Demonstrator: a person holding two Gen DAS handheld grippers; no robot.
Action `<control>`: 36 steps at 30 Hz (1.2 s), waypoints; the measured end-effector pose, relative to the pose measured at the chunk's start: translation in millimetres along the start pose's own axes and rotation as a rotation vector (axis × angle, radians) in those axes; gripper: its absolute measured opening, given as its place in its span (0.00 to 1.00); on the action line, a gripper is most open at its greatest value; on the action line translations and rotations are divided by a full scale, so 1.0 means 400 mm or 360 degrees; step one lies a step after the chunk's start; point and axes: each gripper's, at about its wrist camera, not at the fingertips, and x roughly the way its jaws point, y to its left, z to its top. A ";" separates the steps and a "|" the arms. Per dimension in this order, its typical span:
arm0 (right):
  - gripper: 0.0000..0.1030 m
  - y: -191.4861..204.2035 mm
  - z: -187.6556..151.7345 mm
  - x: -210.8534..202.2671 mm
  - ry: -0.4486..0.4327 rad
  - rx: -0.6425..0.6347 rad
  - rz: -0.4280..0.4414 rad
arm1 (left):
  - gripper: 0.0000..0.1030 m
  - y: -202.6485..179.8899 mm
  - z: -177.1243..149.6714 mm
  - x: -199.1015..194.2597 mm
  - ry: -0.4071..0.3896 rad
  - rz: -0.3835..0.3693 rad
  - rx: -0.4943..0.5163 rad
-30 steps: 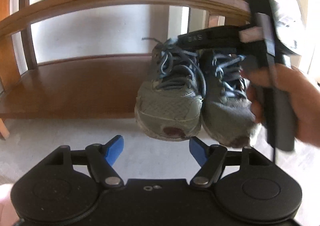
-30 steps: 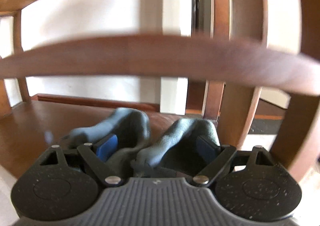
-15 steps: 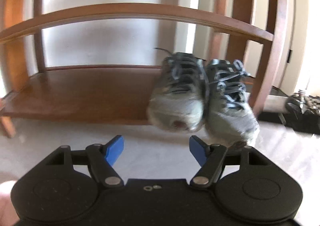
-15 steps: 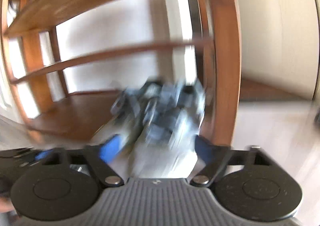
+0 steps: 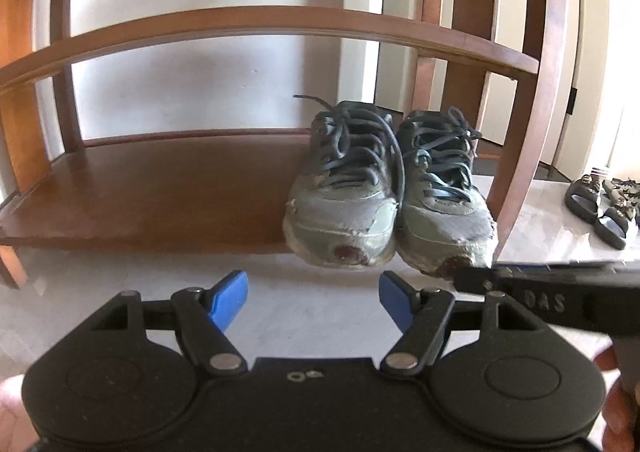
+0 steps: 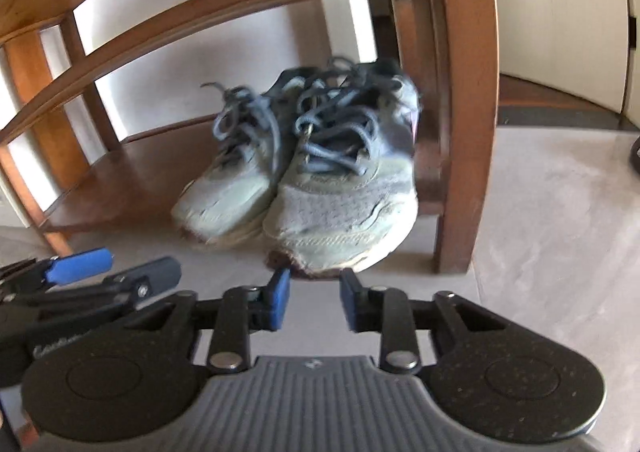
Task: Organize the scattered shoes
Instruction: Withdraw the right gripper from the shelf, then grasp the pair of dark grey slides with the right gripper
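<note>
A worn grey pair of sneakers (image 5: 390, 192) with blue laces stands side by side at the right end of the wooden rack's bottom shelf (image 5: 160, 188), toes over the front edge. It also shows in the right wrist view (image 6: 308, 176). My left gripper (image 5: 312, 294) is open and empty, low over the floor in front of the shelf. My right gripper (image 6: 312, 292) is partly open and empty, just in front of the toes. Its side shows in the left wrist view (image 5: 552, 300).
The rack's right front post (image 5: 532, 92) stands right beside the sneakers. A higher shelf (image 5: 280, 24) runs above them. A pair of dark sandals (image 5: 604, 204) lies on the pale floor to the right of the rack.
The right gripper set the sneakers on the bottom shelf, let go and drew back out of the rack. Its jaws have narrowed. The left gripper backed away a little.
</note>
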 end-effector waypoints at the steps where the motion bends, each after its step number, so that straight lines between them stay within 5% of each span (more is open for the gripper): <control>1: 0.43 -0.001 0.010 0.012 0.0000 -0.0014 -0.0013 | 0.70 -0.004 0.007 0.008 -0.0003 -0.0021 0.0021; 9: 0.46 -0.042 0.064 0.016 -0.0045 0.0013 -0.0152 | 0.68 -0.033 0.041 0.058 0.0021 -0.0164 -0.0003; 13: 0.47 -0.059 0.068 -0.003 -0.0047 0.0031 -0.0182 | 0.68 -0.041 0.031 0.050 0.0013 -0.0135 -0.0095; 19: 0.48 -0.073 0.013 -0.072 -0.0035 0.0013 -0.0149 | 0.68 -0.069 -0.010 0.028 -0.0004 -0.0157 -0.0094; 31: 0.54 -0.104 -0.054 -0.134 0.0003 0.0146 -0.0210 | 0.68 -0.069 0.069 0.152 0.0071 -0.0358 -0.0099; 36: 0.54 -0.082 -0.096 -0.152 0.0112 -0.0034 -0.0121 | 0.70 -0.015 0.027 0.099 0.0067 -0.0340 -0.0185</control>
